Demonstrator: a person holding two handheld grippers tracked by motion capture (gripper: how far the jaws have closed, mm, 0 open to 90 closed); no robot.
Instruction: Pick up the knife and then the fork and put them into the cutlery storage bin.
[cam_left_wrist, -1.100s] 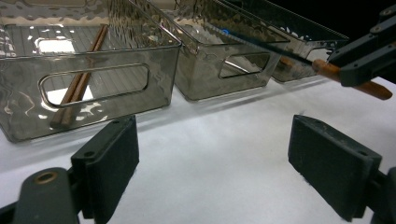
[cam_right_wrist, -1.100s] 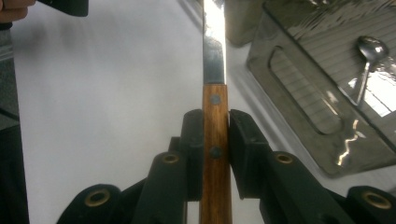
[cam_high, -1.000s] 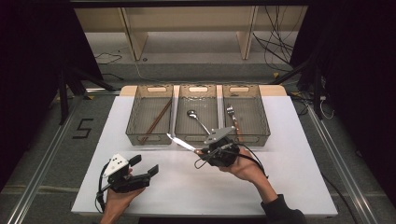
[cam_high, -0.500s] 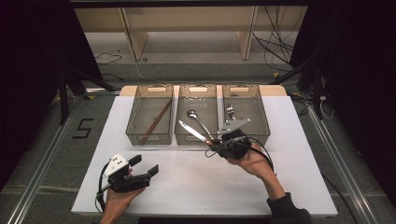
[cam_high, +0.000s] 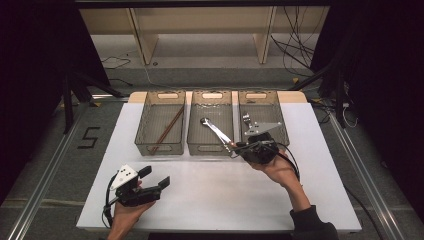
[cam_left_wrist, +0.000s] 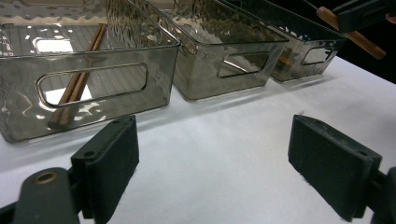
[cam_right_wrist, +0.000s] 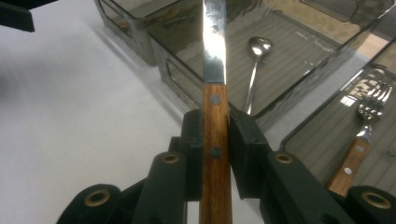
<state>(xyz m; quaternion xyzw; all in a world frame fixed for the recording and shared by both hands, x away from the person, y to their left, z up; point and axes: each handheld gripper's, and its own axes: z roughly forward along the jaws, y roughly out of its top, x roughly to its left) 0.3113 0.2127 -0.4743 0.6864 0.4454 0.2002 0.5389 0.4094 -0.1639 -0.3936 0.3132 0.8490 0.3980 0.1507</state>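
R tongs (cam_right_wrist: 215, 154) are clamped on the wood handle of a table knife (cam_right_wrist: 214, 56), pads flat on both sides w/ the rivets in line btw them; blade pts fwd over the near wall of the middle bin (cam_high: 212, 148), where a spoon (cam_right_wrist: 256, 70) lies. In the high view the knife (cam_high: 220, 134) hangs above that bin, off the bench (cam_high: 210, 195). Judgement: it's stiff, lightish, blade-heavy, so a hold on the handle near the blade end looks right; polished steel would be slick and too thin to pinch, wood gives friction. Could pivot nose-down if the clamp slackens. L tongs (cam_left_wrist: 224, 154) stand wide apart, nothing btw them, low over bare bench near the front of the left bin (cam_left_wrist: 88, 60) w/ chopsticks (cam_left_wrist: 77, 84). Fork (cam_right_wrist: 364, 135) sits in the right bin (cam_high: 263, 102).
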